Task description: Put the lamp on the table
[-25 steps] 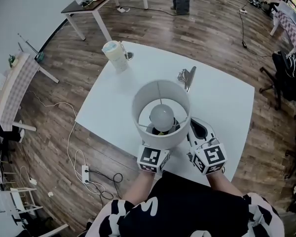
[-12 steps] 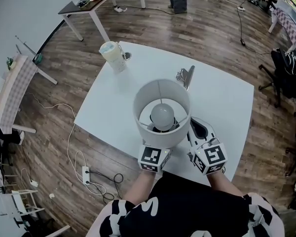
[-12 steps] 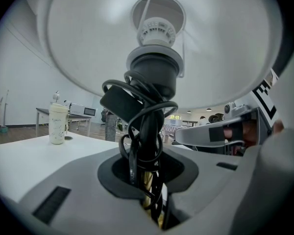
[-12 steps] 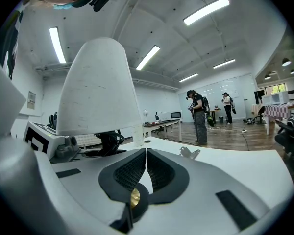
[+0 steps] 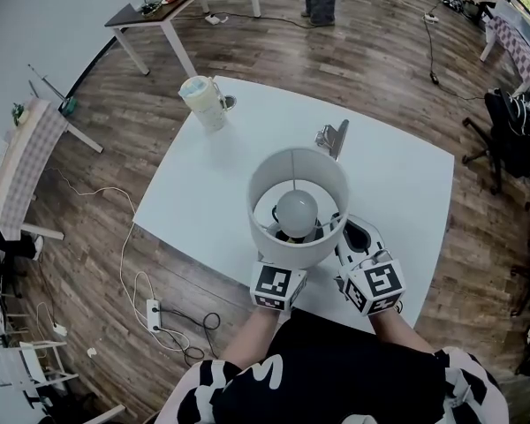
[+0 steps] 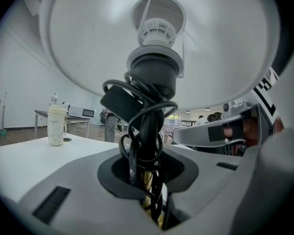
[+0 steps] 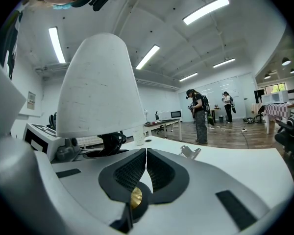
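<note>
A lamp [image 5: 299, 206] with a white drum shade and a round bulb stands upright over the near edge of the white table [image 5: 230, 184]. My left gripper [image 6: 147, 177] is shut on the lamp's stem [image 6: 148, 131], which has a black cord wound round it. In the head view only its marker cube [image 5: 278, 286] shows below the shade. My right gripper [image 5: 353, 230] hovers just right of the lamp, apart from it, jaws shut with nothing between them. In the right gripper view [image 7: 146, 166] the shade [image 7: 100, 87] rises at the left. The lamp's base is hidden.
A pale lidded cup [image 5: 203, 100] stands at the table's far left corner, and a metal clip [image 5: 333, 137] lies beyond the lamp. A power strip and cables [image 5: 155, 307] lie on the wood floor at left. People stand far off [image 7: 200, 116].
The shade sits a touch further right in the head view. Both grippers have stayed where they were.
</note>
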Demonstrator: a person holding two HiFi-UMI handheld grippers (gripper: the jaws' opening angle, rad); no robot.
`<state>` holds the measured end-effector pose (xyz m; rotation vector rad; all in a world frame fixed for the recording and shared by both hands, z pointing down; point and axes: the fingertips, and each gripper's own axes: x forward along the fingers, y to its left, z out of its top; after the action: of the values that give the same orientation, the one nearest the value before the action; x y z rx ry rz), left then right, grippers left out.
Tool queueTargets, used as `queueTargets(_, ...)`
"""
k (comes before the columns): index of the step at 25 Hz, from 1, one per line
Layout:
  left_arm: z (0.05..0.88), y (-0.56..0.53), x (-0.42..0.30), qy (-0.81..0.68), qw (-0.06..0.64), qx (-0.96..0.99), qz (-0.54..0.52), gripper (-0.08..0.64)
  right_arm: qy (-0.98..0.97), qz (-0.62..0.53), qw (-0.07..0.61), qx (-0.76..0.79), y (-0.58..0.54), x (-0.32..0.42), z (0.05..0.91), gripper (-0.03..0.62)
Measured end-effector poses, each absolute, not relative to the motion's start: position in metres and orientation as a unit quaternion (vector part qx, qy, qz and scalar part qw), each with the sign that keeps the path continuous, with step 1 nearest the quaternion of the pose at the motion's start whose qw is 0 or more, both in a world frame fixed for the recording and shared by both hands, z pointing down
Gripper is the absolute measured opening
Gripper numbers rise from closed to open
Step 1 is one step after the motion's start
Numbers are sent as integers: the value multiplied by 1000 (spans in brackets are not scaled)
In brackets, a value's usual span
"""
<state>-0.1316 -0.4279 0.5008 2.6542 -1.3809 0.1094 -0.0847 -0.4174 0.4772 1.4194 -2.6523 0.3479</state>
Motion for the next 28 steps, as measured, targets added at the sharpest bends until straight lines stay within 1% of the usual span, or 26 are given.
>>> queueTargets(5,497,-428,-128,-465,51,883,51,83,-874,109,52,471,-416,-81,473,20)
queueTargets(8,498,-427,-128,-467,44,881,66,98,-874,106,48,472,-415,-80,471,20)
queueTargets(12,500,-422,-134,-475,48,876,69,142,-876,103,47,470,-413,-81,471,20)
queueTargets(16,500,-411,-142,-476,64,874,68,158,-878,101,46,466,-409,-81,470,20)
queueTargets(28,498,-371,-176,-517,53,852,66,158,-885,93,48,453,-393,-83,468,20)
